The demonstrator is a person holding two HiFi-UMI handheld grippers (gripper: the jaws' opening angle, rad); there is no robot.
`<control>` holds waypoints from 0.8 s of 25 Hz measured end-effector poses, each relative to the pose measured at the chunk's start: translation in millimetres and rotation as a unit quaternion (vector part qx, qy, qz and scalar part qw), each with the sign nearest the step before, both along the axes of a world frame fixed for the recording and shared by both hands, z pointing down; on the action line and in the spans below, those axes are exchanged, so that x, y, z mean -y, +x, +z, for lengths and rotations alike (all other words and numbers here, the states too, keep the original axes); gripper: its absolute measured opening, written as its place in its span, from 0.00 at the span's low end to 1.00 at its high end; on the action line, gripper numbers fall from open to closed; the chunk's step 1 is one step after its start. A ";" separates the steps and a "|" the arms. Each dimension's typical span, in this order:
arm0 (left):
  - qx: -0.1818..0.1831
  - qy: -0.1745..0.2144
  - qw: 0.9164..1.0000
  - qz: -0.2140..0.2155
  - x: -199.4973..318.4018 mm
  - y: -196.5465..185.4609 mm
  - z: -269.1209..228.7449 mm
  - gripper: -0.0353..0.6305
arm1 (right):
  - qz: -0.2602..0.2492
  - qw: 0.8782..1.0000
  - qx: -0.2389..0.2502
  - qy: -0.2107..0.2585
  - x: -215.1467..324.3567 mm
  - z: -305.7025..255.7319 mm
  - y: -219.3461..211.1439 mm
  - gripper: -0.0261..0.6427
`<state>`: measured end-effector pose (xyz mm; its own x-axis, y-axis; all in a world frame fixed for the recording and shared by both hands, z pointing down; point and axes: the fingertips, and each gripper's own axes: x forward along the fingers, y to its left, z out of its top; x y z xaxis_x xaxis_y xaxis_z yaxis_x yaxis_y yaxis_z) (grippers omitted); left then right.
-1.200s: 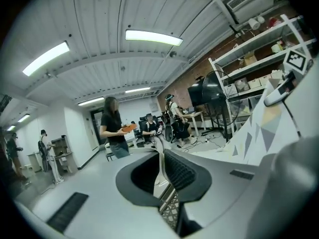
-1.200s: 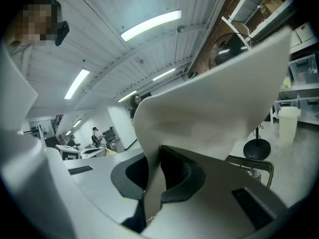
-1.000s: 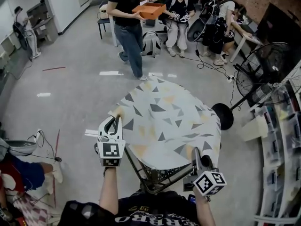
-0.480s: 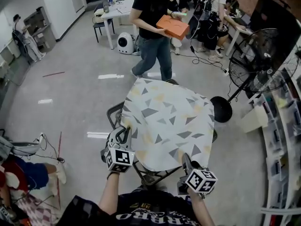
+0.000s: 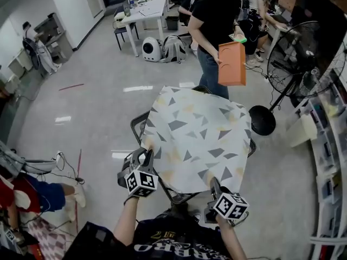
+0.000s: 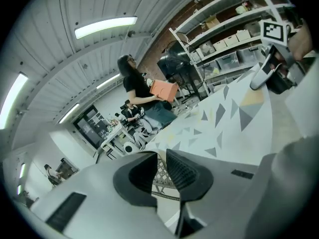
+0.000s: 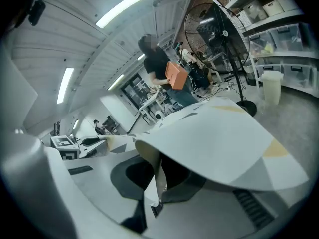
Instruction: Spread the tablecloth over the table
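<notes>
The tablecloth, white with grey and yellow triangles, lies over the black mesh table in the head view. My left gripper is at its near left corner. Its jaws have just been opening, and in the left gripper view only table mesh shows in the gap, with the cloth lying beyond. My right gripper is shut on the near right corner. A fold of cloth runs between its jaws in the right gripper view.
A person carrying an orange box stands just behind the table. A standing fan and its round base are at the far right, with shelves along the right side. Someone sits on the floor at the left.
The cloth has come down flat over the table and been drawn toward me. The left jaws have parted off the corner. The person with the orange box has walked from left to right.
</notes>
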<state>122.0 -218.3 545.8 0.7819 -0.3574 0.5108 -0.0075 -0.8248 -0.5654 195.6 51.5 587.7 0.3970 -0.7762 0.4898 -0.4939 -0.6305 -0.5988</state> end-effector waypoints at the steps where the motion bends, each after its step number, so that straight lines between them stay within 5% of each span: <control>1: 0.005 -0.002 1.000 -0.005 0.1 -4.1 3.0 0.15 | 0.000 1.000 0.002 -0.010 -6.7 6.0 -3.1 0.08; 6: 0.028 -0.022 0.999 -0.041 0.7 -20.4 34.8 0.17 | 0.015 0.998 0.028 -0.052 -42.5 53.8 -8.4 0.09; 11: 0.054 -0.049 0.994 -0.078 23.8 -58.6 62.5 0.18 | 0.015 0.997 0.054 -0.059 -38.4 80.6 -66.7 0.12; 13: 0.061 -0.058 0.992 -0.089 32.6 -74.7 68.8 0.26 | 0.004 0.996 0.068 -0.060 -32.3 87.8 -88.2 0.19; 17: 0.056 -0.084 0.988 -0.116 39.6 -92.6 79.1 0.25 | 0.004 0.996 0.073 -0.056 -34.1 95.3 -89.6 0.12; 20: 0.056 -0.113 0.984 -0.126 33.5 -102.6 85.8 0.25 | -0.007 0.995 0.089 -0.042 -30.4 97.6 -93.2 0.18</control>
